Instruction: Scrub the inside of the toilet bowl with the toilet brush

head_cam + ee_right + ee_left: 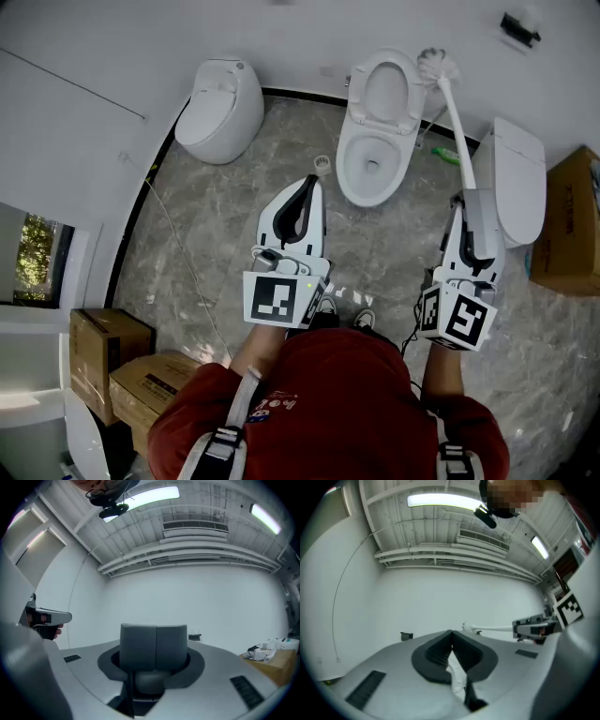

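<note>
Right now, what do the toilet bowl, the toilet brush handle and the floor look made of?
The toilet bowl looks like glazed ceramic: glossy white with soft highlights on the rim. The toilet brush handle is probably plastic, a thin, plain white rod; its head is too small to judge. The floor is grey veined stone or stone-look tile with a slight sheen; I can't tell which.

right gripper [463,200] holds the toilet brush [437,67] up beside the open toilet bowl [345,174].
</note>
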{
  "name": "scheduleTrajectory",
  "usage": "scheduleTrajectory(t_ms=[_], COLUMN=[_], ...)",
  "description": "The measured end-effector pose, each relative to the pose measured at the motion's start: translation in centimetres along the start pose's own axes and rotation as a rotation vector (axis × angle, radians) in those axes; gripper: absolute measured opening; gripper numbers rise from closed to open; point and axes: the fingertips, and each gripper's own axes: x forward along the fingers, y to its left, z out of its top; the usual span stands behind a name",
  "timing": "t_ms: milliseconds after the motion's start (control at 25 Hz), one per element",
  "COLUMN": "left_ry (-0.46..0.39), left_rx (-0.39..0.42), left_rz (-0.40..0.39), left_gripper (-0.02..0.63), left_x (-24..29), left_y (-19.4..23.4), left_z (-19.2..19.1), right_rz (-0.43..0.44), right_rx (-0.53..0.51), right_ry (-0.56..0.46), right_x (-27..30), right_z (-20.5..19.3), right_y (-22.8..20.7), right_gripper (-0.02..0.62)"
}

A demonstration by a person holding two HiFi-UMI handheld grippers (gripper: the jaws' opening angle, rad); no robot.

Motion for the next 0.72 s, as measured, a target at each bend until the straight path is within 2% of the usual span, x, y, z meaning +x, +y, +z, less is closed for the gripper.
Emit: scheduleTrajectory(t_ms=[160, 400, 720], left_ry=[-0.048, -0.044, -0.035], left_rx=[-0.003, -0.016, -0.051], left_rz=[0.014, 0.004, -0.001], left_gripper=[0.002, 0.002, 0.002], left_x=[-0.4, -0.7, -1.0], left_y=[0.6, 1.7, 5.2], left_z=[0.7, 0.3, -1.0], right_rz=[-0.003, -0.004, -0.014], right_rx=[-0.023, -0.042, -0.006], right_ry=[0.016, 0.04, 0.043], right_x=[-0.4, -0.3, 0.4], right_z=[0.5, 0.2, -0.4], right_y=[0.4, 2.0, 4.9], right_gripper=[0.149, 0.149, 0.149])
